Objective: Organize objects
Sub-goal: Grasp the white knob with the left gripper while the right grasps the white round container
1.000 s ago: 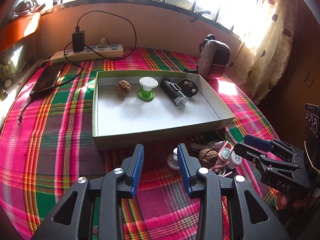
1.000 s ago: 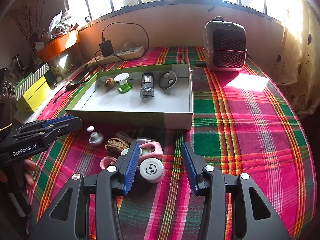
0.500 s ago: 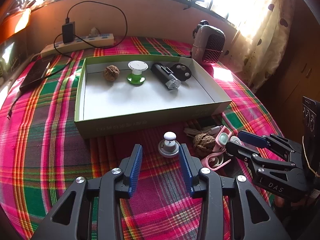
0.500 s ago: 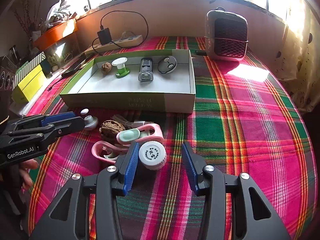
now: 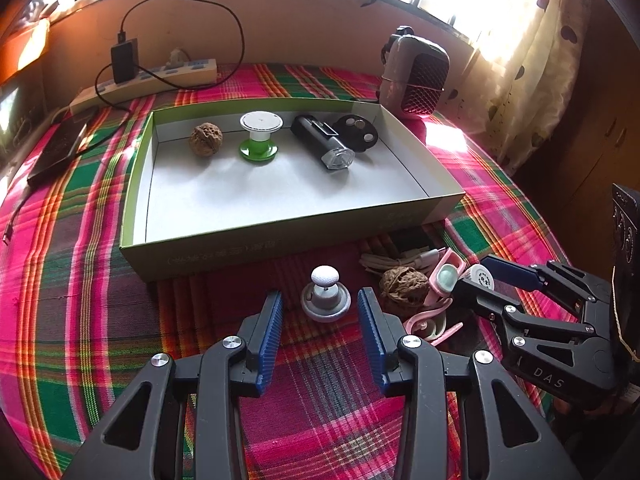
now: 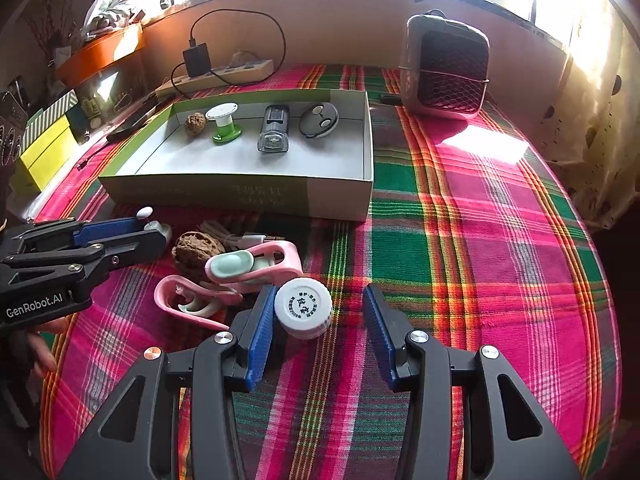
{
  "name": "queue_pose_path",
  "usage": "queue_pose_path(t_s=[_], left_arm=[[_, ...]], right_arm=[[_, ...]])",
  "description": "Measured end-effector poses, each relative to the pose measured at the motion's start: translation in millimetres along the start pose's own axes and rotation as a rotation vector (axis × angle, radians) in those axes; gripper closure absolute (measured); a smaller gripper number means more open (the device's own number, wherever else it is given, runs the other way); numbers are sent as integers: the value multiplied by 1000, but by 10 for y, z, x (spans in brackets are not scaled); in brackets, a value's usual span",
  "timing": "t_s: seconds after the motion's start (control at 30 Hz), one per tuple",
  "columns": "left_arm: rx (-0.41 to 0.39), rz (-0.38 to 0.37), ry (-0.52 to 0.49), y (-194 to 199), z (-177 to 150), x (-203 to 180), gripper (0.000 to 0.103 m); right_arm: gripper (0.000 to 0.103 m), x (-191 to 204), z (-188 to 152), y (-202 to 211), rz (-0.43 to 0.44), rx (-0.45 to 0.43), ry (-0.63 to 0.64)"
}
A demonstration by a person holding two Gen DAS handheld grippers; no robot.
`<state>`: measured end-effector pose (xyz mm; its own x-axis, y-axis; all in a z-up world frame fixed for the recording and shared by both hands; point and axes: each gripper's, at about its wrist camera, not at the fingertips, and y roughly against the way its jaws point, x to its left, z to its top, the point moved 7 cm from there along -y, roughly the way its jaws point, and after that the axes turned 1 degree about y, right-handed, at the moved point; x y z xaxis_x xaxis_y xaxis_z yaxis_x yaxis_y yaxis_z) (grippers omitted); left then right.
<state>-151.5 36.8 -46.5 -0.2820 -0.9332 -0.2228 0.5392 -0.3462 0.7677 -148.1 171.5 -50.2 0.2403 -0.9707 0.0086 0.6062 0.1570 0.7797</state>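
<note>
While your left claw (image 5: 319, 322) gapes wide round the light, stiff knob (image 5: 325, 300), pinch its grey base; right claw (image 6: 316, 330) slack beside the slippery cap (image 6: 303, 307)

In the box (image 5: 280, 236) lie a walnut (image 5: 205, 139), a spool (image 5: 260, 136), a torch (image 5: 322, 142) and a disc (image 5: 356, 132) — in a row; before it, a knob (image 5: 326, 296) left of another walnut (image 5: 404, 285).

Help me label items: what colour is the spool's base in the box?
Bright green base, white top: the spool shows best in the left wrist view.
</note>
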Motion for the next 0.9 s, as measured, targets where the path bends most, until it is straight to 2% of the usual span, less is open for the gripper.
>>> queue_pose_path(t_s=[0.47,0.9], left_arm=[[6,33,3,-62,67,-17,67],[-2,55,2,-75,70,-16,67]], right_arm=[[58,-126,-3,-6,-28,5,0],[58,-143,5,-18,-21,5,2]])
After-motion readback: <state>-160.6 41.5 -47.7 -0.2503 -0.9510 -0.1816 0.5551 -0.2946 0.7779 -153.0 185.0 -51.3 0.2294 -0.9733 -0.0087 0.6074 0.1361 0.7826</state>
